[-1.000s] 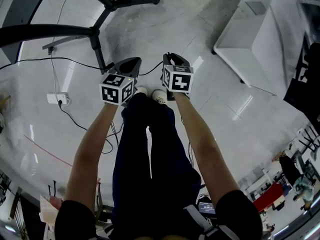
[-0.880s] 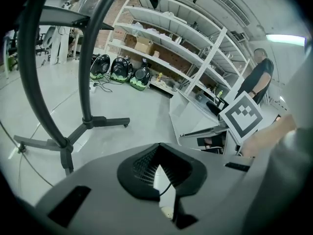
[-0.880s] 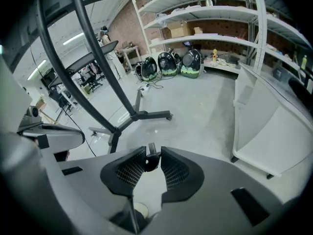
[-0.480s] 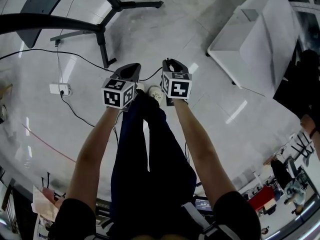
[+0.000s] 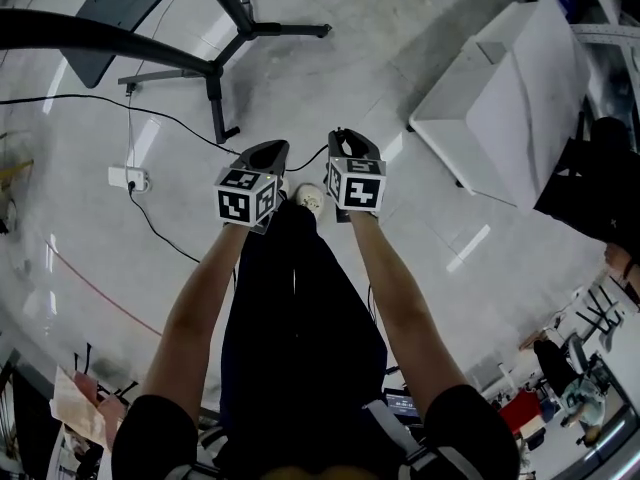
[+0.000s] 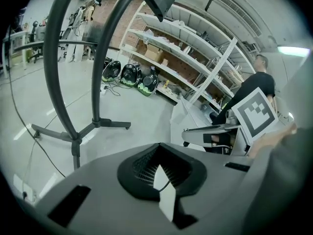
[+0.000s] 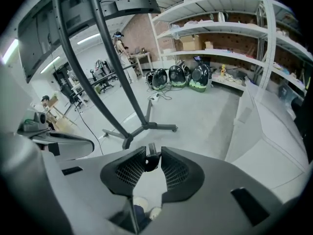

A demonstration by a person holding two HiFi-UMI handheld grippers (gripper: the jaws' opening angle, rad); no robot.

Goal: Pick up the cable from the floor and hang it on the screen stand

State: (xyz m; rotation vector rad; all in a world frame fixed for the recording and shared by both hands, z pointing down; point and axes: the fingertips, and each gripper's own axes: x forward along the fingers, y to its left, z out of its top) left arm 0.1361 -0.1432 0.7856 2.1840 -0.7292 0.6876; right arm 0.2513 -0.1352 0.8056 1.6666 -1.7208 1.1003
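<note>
Bright overhead light; glare streaks on glossy floor (image 5: 340, 78); strong fisheye bending, dark vignette corners.

Glossy pale floor (image 5: 330, 68) (streaked with light reflections); white shelving (image 7: 230, 13) lines a brick wall (image 7: 234, 42); ceiling strip light (image 6: 293, 50) glows.

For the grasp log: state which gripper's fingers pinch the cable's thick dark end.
The right gripper: the cable's thick dark end sits pinched between its fingers. The left gripper has only thin cable between its own.
</note>
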